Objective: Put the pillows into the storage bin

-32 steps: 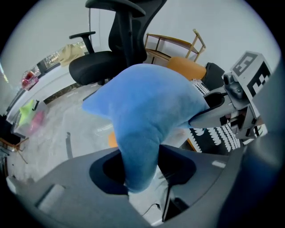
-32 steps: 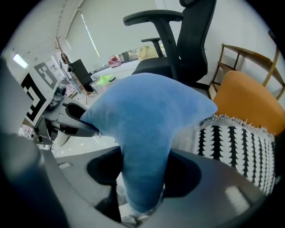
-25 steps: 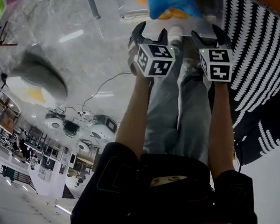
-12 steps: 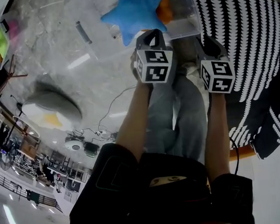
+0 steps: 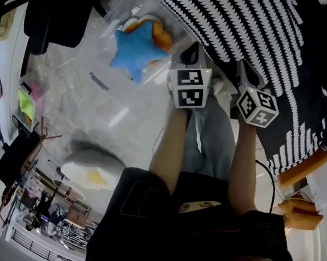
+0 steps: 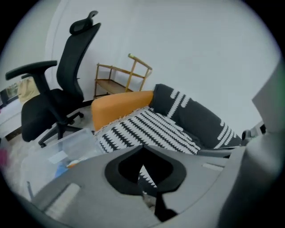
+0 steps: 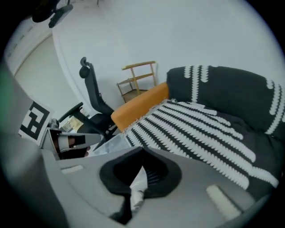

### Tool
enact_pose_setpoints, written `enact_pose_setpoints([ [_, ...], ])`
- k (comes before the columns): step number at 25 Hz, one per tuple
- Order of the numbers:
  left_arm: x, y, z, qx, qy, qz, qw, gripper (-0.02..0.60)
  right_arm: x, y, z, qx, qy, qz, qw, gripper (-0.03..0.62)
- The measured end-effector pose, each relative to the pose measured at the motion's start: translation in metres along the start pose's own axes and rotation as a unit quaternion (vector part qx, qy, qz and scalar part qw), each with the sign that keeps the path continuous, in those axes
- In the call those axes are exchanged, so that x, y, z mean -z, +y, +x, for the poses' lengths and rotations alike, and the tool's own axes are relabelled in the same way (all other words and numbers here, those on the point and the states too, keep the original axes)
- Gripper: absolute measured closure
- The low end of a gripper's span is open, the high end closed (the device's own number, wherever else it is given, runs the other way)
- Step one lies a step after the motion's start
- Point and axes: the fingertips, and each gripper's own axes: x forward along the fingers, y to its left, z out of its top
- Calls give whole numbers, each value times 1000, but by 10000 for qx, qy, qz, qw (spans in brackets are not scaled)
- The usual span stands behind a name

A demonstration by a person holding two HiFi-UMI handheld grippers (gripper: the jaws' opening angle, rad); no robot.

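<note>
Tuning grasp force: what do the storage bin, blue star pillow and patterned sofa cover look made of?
Storage bin: clear, glossy rigid plastic by the look; its contents show through the walls.
Blue star pillow: soft plush fabric, matte, with rounded stuffed points.
Sofa cover: probably woven or knit textile; matte black with white tooth-pattern rows, draped over the seat.

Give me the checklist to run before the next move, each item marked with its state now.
1. Left gripper free for a new grasp: ok, its jaws are together with nothing between them.
2. Right gripper free: ok, its jaws are together and empty.
3. Blue star pillow inside the storage bin: ok.
4. Egg-shaped pillow in the bin: not ok, it lies on the floor, apart from the bin.
5. Room in the bin for another pillow: cannot tell.
</note>
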Motion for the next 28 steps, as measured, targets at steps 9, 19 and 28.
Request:
enact_pose_setpoints([
  [9,-114,-100,-21,1103,-552,1062,9867,572,-93,-78,-96,1262,-1190,409,9840,591],
  [19,-179,-276,-78,1959,-1255,2051,9507,571,-151,-158,-248,1987,-2332,571,9502,591],
  [28,-221,-383,-132,2762,-1831,2537,9088,571,-193,-196,-370,2593,-3273,663,9062,591],
])
